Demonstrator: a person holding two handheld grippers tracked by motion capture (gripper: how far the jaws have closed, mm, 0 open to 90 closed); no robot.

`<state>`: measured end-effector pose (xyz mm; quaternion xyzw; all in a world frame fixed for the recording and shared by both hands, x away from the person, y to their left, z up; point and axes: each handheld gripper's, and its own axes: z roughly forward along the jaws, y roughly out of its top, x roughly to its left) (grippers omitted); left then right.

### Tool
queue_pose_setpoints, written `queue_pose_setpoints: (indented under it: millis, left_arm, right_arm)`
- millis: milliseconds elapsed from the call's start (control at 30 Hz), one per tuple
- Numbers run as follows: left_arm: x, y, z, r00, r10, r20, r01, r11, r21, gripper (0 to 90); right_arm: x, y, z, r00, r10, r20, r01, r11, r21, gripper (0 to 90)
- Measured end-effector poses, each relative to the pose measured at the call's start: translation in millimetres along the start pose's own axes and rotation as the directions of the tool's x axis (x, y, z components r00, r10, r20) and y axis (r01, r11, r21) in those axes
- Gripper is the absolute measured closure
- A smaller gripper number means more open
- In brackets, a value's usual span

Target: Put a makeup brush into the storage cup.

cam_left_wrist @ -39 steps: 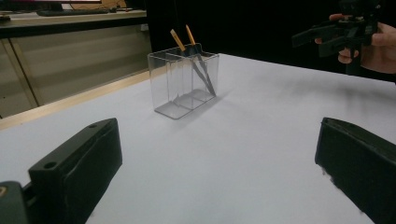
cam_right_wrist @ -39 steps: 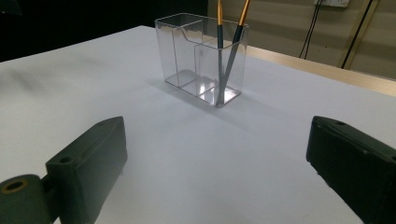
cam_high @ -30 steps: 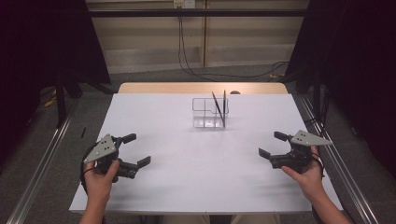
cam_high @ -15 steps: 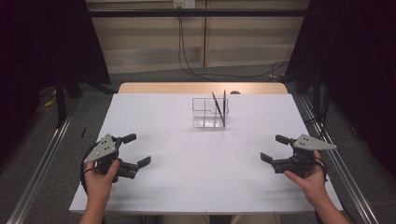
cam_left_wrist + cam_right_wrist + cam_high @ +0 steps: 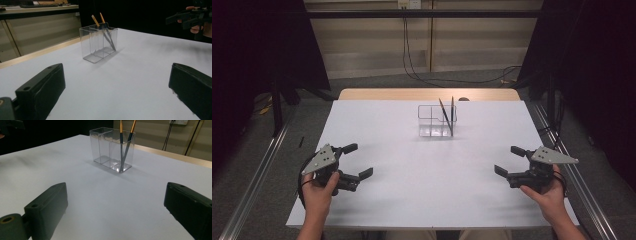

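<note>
Both grippers hover low over the table (image 5: 427, 195), jaws spread wide and gripping nothing: the left gripper (image 5: 354, 161) near the left edge, the right gripper (image 5: 510, 161) near the right edge, well apart. Bare white tabletop lies between each and the box (image 5: 435, 120), a clear divided holder standing upright toward the far side, about midway across. Two pens (image 5: 448, 116) (dark shafts, gold tops) lean inside its right end compartment, tops poking above the rim. Cables (image 5: 412, 65) trail over the floor beyond the table.
</note>
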<state>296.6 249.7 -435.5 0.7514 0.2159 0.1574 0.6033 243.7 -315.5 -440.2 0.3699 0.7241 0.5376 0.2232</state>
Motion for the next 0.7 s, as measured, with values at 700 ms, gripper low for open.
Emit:
queue_pose_setpoints:
  millis: [700]
  left_arm:
    - [-0.5,0.1,1.1,1.0000,0.002,-0.003,-0.002,1.0000,0.005,0.6]
  right_arm:
    - [-7.0,-0.8,-9.4,0.9998,0.012,0.013,-0.012,1.000,-0.019,4.6]
